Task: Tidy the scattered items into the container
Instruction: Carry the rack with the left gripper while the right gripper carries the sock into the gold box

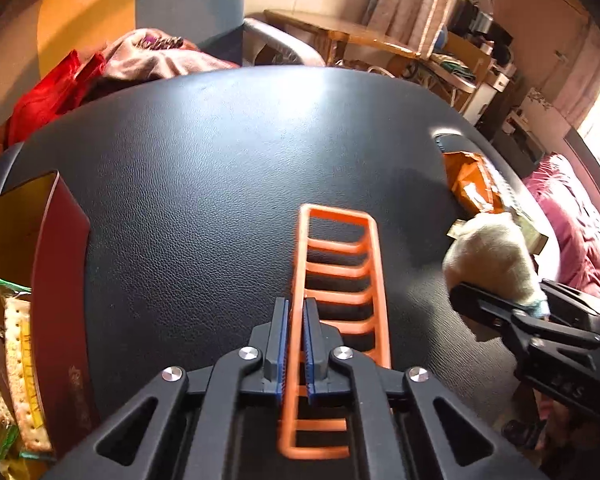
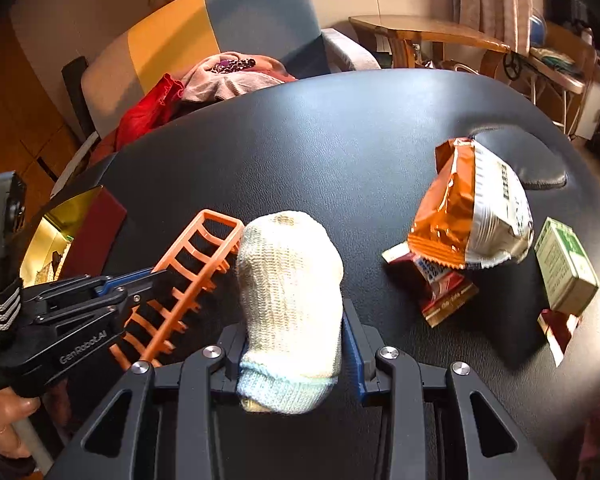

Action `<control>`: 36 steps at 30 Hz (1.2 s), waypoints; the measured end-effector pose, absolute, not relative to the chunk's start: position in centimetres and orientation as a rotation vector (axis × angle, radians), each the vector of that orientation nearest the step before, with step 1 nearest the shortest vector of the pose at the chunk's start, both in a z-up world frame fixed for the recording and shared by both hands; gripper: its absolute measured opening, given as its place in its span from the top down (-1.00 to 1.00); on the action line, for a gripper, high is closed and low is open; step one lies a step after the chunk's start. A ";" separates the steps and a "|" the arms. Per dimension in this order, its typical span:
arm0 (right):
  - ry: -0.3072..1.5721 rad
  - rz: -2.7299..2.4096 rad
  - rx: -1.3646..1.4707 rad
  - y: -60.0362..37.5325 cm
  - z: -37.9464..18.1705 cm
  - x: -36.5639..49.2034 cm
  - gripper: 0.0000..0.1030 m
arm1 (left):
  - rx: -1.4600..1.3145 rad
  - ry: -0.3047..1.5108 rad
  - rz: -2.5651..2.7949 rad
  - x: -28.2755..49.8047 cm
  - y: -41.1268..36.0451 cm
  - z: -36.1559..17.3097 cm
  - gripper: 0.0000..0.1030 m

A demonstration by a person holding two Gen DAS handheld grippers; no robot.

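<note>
The tidying is sitting partway through, by my judgement. The dark red box with the gold lining (image 1: 60, 264), standing at the left edge of the black padded table (image 1: 204, 152), is already holding several cracker packets (image 1: 20, 344) and other wrappers. 2 more items are being held off the table right now, and at least 4 are still lying loose on its right side.

The left gripper (image 1: 296, 344) is clenching its blue pads on 1 side rail of the orange plastic rack (image 1: 336, 280), a ladder-like frame with curved rungs. In the left wrist view the rack's long axis is running straight away from the fingers, in line with them, its far end pointing toward the middle of the table. In the right wrist view it is slanting upward from the gripper, far end raised and aimed toward the box.

The right gripper (image 2: 296, 344) is grasping a rolled cream knitted sock (image 2: 288, 300), its pale blue cuff end nearest the camera and its rounded end pointing away and up, so its long axis is also lying along the fingers. The sock is just beside the rack's far end.

Still waiting on the table: an orange and white snack bag (image 2: 472, 208), resting on a red and white packet (image 2: 444, 288), a green and white carton (image 2: 564, 272) beside them, and a small red packet (image 2: 556, 332) below that.
</note>
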State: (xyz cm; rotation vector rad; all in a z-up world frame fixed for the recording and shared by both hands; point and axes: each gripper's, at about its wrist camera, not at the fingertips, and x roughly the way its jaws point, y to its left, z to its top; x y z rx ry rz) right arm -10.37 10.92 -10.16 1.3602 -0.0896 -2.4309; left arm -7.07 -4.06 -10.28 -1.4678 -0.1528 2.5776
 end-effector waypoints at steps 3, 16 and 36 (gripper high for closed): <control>-0.110 -2.435 1.358 10.9 -10.1 -9.9 0.27 | -1.425 -0.149 2.593 -6.2 -4.2 -9.3 0.91; -0.061 -2.399 1.246 6.7 -7.1 -7.2 0.27 | -1.305 -0.215 2.738 -0.1 -8.7 -5.0 0.91; 0.119 -2.107 1.036 -11.6 -2.4 -3.8 0.27 | -1.376 -0.487 3.105 7.2 -26.2 -4.8 0.89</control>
